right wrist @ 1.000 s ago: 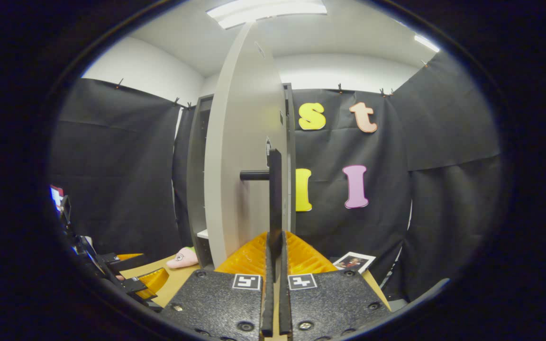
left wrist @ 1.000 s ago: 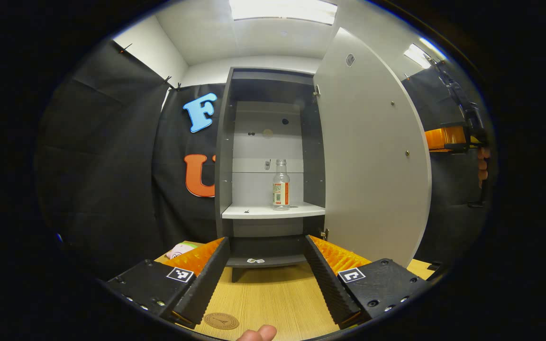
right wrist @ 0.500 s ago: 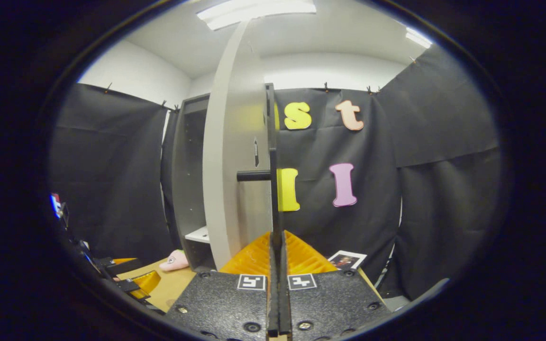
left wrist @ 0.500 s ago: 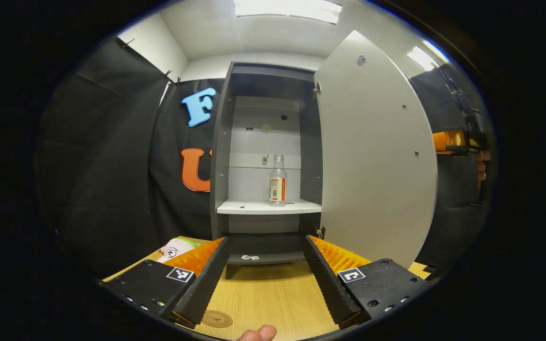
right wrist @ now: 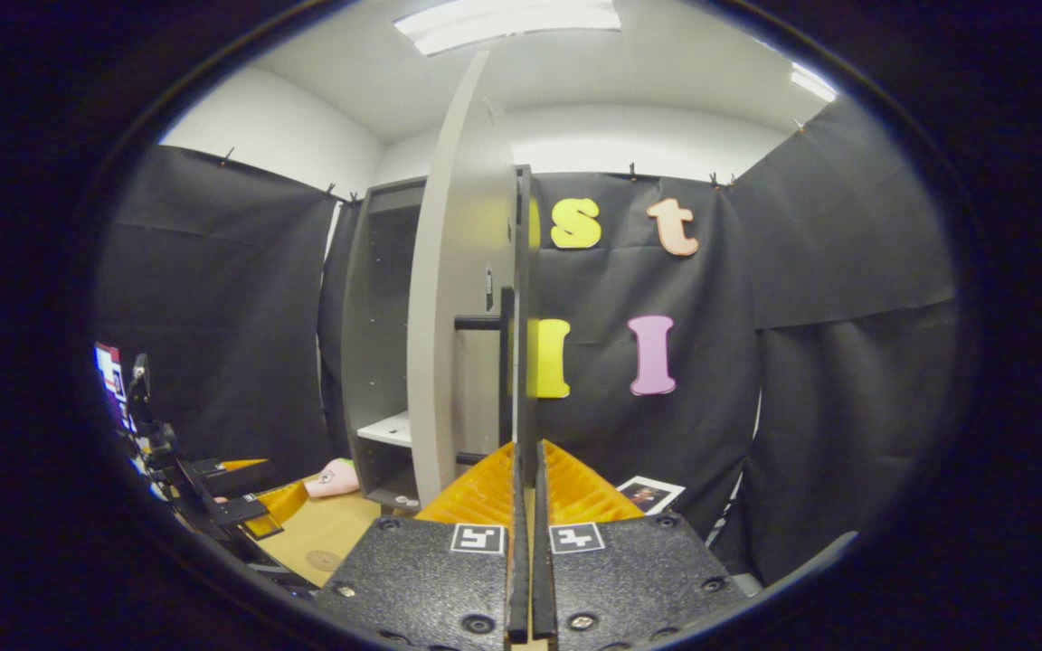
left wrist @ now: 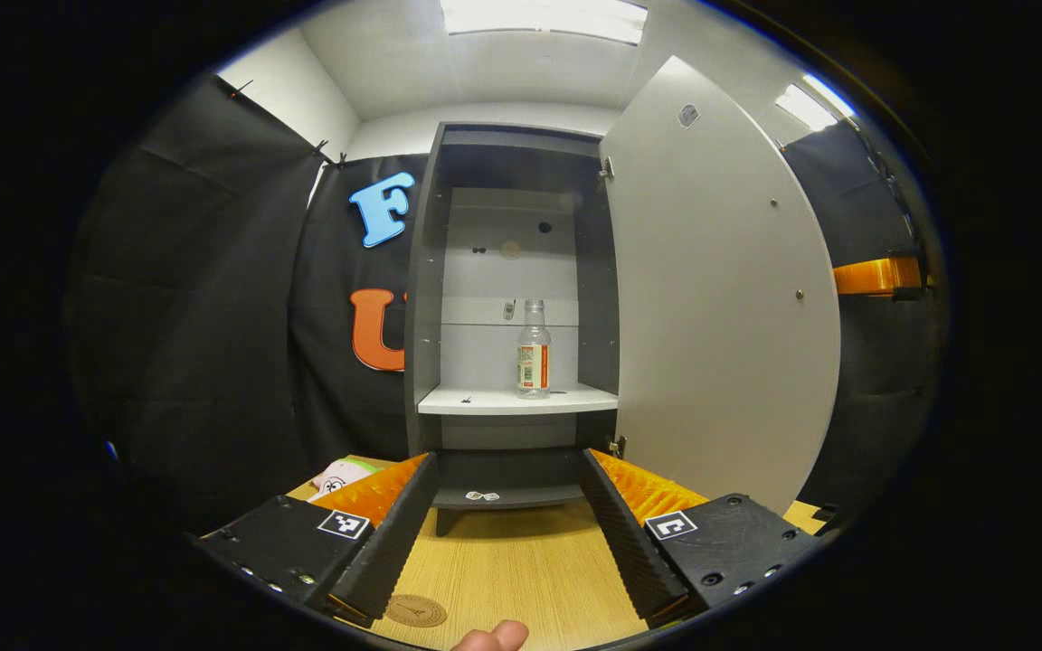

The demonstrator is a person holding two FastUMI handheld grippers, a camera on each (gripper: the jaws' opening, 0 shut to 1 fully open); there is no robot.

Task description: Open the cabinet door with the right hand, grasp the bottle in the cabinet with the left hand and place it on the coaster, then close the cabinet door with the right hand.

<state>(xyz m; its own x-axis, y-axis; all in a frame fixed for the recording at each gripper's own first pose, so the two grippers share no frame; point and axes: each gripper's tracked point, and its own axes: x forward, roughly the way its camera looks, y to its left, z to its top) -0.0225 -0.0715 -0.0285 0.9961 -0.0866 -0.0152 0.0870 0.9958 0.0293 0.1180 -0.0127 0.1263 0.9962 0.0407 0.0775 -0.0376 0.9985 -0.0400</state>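
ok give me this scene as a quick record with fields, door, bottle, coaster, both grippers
door: cabinet door swung wide open
bottle: bottle upright on the cabinet's white shelf, untouched
coaster: coaster on the wooden table, bare, near the left gripper
left hand-held gripper: left gripper open, held short of the cabinet, aimed at the bottle
right hand-held gripper: right gripper fingers nearly together at the door handle; whether they pinch it is unclear
step: door open, bottle not yet grasped

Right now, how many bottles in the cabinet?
1. A clear bottle stands upright on the middle shelf, toward its right side, behind the open cabinet door. The lower compartment is partly hidden by the left gripper.
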